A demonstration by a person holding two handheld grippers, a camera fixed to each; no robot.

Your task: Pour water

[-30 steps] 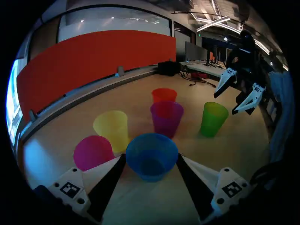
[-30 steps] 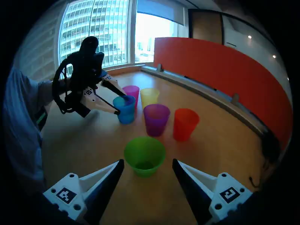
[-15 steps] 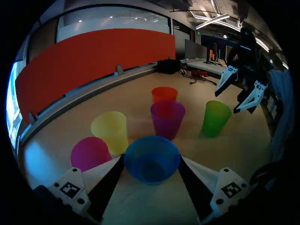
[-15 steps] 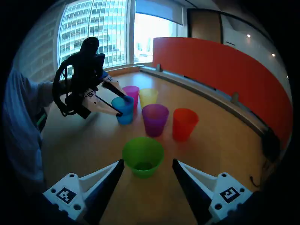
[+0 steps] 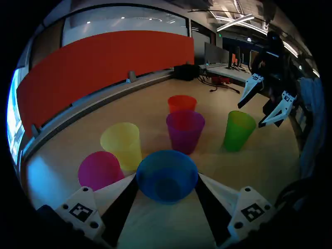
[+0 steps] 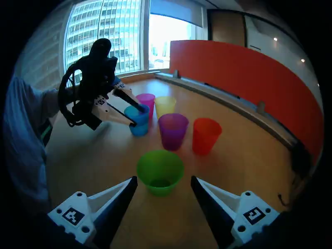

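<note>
Left gripper [image 5: 166, 176]: jaws pinch the blue cup [image 5: 167, 184], one finger against each side of its wall, the cup upright with its mouth towards the camera. We cannot tell whether it holds water. In the right gripper view the same cup sits between the left gripper's fingertips, just beside the pink cup [image 5: 99, 170].

Right gripper [image 6: 163, 178]: jaws spread wide. The green cup [image 6: 160, 172] stands upright on the wooden surface [image 5: 257, 166] between and just ahead of the two fingers [image 6: 120, 199], touching neither. Its contents are too dim to judge.

Other cups, all upright on the surface: the pink one and the yellow cup [image 5: 122, 143] stand touching or nearly so, close behind the blue one; the purple cup [image 5: 185, 128] is in the middle, and the red cup [image 5: 181, 103] is just behind it in the left gripper view.

A light sleeve [image 6: 23, 137] shows behind the left gripper. A long red wall panel [image 5: 103, 62] runs beyond the surface's far edge.
</note>
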